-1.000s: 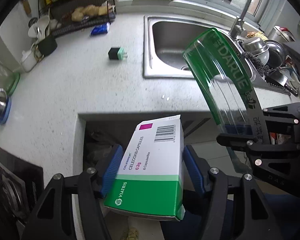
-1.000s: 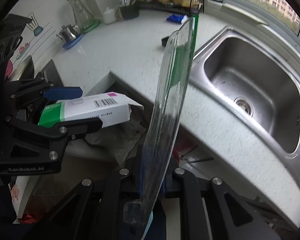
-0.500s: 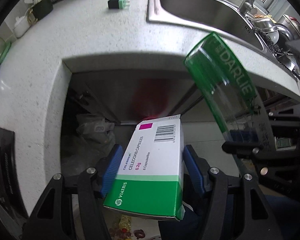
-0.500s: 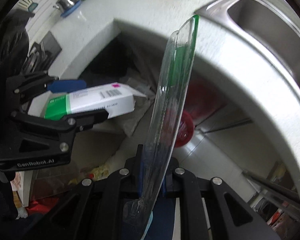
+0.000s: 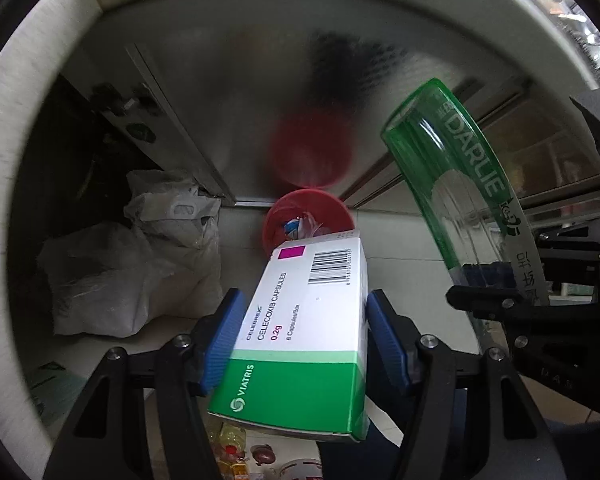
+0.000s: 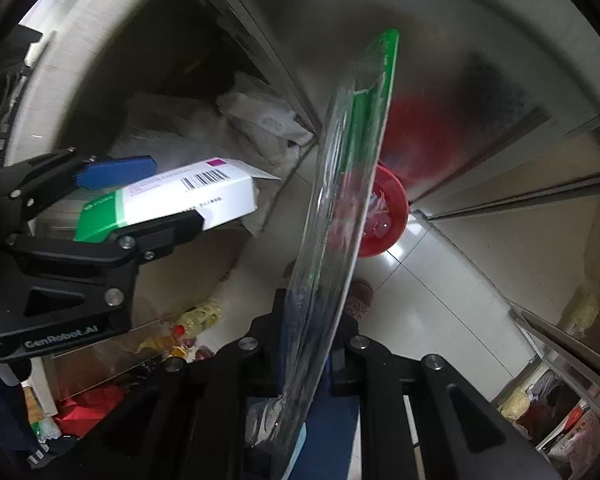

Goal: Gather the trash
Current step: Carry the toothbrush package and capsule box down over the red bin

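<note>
Left wrist view shows my left gripper [image 5: 300, 340] clamped on a white and green medicine box [image 5: 300, 332], the blue pads [image 5: 222, 340] pressing its two long sides; the box sticks forward past the fingertips with its barcode end farthest from me and one end flap open. Straight ahead of that gripper and below it, a red bin [image 5: 308, 216] stands on the pale tiled floor [image 5: 400, 248] against a brushed metal cabinet front [image 5: 240, 100], which mirrors the bin as a red blur. Some wrappers lie inside the bin. To the left of the box, a heap of crumpled white plastic bags [image 5: 132, 256] sits in the dark recess under the counter. Off to the right of my left gripper, my right gripper [image 5: 496, 280] pinches the lower end of a flattened clear plastic Darlie package [image 5: 456, 184] with a green edge, which rises tilted up and to the left. From the right wrist view, that package [image 6: 340, 208] runs edge-on up the middle, held between the closed fingers of the right gripper [image 6: 312, 344], and the red bin [image 6: 384, 216] shows just beyond it, partly through the plastic. The left gripper [image 6: 112, 204] with the box [image 6: 172, 200] is at my left there, apart from the package.
</note>
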### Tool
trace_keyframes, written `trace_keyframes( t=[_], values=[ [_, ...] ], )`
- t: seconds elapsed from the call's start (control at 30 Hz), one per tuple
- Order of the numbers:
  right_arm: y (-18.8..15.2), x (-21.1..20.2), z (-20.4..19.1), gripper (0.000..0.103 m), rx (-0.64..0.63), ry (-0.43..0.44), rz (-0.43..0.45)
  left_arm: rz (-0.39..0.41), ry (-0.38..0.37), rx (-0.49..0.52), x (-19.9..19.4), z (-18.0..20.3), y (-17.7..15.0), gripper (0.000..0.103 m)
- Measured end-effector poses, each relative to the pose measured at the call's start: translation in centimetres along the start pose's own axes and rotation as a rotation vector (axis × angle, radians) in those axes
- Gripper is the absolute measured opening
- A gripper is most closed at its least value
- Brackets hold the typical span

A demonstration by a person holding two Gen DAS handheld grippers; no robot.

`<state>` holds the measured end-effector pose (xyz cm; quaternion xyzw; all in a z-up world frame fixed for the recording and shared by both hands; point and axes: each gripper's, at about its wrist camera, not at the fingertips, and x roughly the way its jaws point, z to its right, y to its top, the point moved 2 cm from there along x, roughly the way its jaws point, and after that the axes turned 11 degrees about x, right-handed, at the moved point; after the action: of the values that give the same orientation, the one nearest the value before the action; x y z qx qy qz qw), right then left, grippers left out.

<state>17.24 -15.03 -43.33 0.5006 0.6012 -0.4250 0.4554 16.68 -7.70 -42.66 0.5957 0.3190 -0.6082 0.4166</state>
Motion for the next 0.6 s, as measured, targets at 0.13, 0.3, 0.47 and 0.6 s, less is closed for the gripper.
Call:
trace_keyframes(
  t=[0.13, 0.3, 0.47, 0.6],
  values=[
    [1.1, 4.0, 1.5, 0.012, 0.015, -0.011, -0.021, -0.028, 0.011, 0.012, 4.1, -0.3, -0.2, 0.061],
    [2.4, 8.2, 3.4, 0.012, -0.025, -0.031, 0.024, -0.064, -0.012, 0.042, 9.6, -0.5, -0.4, 0.061],
    [3.3, 12.4, 5.8, 0.012, -0.005, -0.014, -0.006, -0.083, -0.035, 0.027, 15.3, -1.4, -0.5, 0.061],
    [4.1, 16.3, 6.4, 0.012, 0.004, 0.0, -0.055, -0.098, -0.056, -0.001, 20.1, -2.3, -0.6, 0.061]
  ],
)
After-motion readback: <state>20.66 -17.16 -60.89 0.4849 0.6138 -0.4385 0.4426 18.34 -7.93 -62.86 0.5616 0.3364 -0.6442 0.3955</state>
